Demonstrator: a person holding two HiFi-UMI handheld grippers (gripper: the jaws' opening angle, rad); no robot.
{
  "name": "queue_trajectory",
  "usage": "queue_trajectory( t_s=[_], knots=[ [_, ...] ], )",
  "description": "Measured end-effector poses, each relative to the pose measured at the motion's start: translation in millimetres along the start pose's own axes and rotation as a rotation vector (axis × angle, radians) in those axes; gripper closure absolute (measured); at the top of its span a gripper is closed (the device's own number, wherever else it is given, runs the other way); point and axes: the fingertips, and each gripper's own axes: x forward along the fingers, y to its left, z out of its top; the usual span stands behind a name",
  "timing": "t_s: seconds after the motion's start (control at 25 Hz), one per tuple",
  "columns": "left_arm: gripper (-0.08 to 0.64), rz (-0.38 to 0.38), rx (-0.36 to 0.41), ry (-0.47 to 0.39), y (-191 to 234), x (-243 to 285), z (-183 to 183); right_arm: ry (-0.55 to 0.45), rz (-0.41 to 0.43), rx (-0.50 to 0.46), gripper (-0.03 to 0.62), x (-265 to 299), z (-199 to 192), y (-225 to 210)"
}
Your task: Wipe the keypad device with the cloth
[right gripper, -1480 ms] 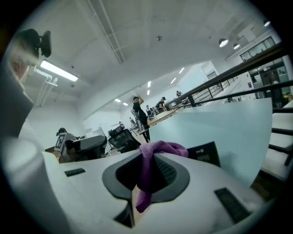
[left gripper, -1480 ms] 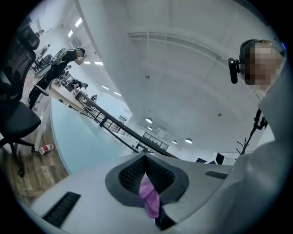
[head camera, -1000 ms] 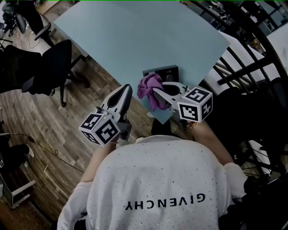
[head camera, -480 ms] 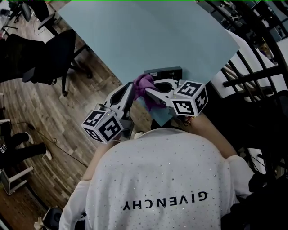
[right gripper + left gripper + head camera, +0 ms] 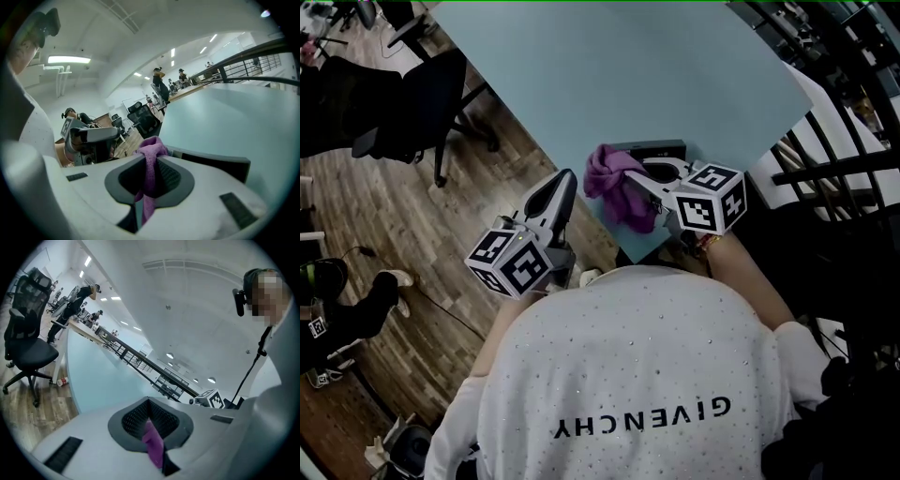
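Head view: your left gripper [image 5: 565, 180] points up-right, tip just beside cloth [image 5: 614, 183]. Your right gripper [image 5: 639, 180] points left, holding bunched cloth at keypad device [image 5: 654, 148]. Device's long side runs along near surface [image 5: 609, 75] edge.
Left gripper view: fingers [image 5: 131, 420] closed on purple cloth strip.
Right gripper view: fingers [image 5: 174, 178] closed on cloth; device lies crosswise behind.

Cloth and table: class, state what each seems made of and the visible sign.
The cloth: soft purple fabric, perhaps microfibre; it bunches and droops in folds with a fuzzy surface. The table: smooth, matte pale blue top, perhaps laminate; flat even colour, no grain visible.
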Motion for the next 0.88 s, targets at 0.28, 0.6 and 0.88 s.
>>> queue_trajectory(
  t_s=[0.28, 0.6, 0.88],
  knots=[
    [0.560, 0.012, -0.014, 0.007, 5, 2, 0, -0.013, -0.065, 0.030, 0.561, -12, 0, -23],
    [0.560, -0.003, -0.006, 0.029, 1, 12, -6, -0.021, -0.148, 0.024, 0.561, -31, -3, -49],
    [0.560, -0.018, -0.005, 0.041, -1, 19, -4, -0.034, -0.214, 0.043, 0.561, -48, -3, -68]
  ],
)
